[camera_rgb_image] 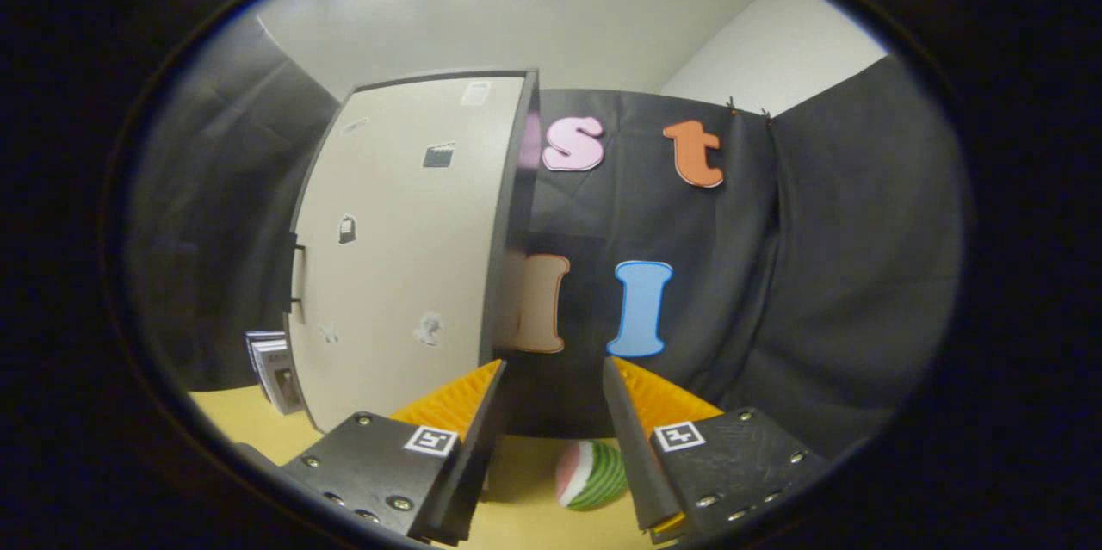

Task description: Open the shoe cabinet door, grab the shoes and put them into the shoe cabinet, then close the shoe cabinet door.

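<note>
The shoe cabinet (508,223) stands upright on the yellow table, ahead and to the left of my fingers. Its white door (405,257) carries several small stickers and lies flat against the cabinet front. A dark handle (294,275) sits on the door's left edge. The cabinet's dark side panel faces the gap between my fingers. My gripper (553,363) is open, raised above the table, with nothing between its fingers; the cabinet's right front corner is just beyond the left finger (465,412).
A small round toy striped like a watermelon (591,474) lies on the yellow table (250,421) low between the fingers. A stack of booklets (274,367) leans left of the cabinet. Black cloth walls close the back and right.
</note>
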Demonstrator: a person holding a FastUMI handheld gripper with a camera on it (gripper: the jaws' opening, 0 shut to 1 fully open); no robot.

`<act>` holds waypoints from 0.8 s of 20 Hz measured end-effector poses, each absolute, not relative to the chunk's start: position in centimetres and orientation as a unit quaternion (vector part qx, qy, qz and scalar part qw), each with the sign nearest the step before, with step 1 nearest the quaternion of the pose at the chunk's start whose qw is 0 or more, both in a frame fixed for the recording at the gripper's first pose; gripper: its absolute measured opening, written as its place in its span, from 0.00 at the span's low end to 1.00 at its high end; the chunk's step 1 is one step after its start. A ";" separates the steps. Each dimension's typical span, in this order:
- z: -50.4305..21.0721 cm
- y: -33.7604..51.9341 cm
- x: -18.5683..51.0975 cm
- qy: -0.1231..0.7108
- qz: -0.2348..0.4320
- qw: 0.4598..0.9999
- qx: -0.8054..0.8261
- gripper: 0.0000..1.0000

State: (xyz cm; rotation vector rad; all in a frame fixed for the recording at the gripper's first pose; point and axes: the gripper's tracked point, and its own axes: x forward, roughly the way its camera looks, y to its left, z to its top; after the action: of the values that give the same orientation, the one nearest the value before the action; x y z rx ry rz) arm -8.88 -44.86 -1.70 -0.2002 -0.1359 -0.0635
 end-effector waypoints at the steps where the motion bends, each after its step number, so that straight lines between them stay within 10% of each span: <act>1: -2.2 -46.7 -8.7 -0.069 -0.036 0.992 -0.102 0.68; 16: -29.3 -69.5 -2.2 -0.009 -0.015 0.997 -0.075 0.69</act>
State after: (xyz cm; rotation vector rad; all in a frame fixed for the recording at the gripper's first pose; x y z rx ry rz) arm -2.19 -69.48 -29.25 -0.1503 -0.0174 -0.0308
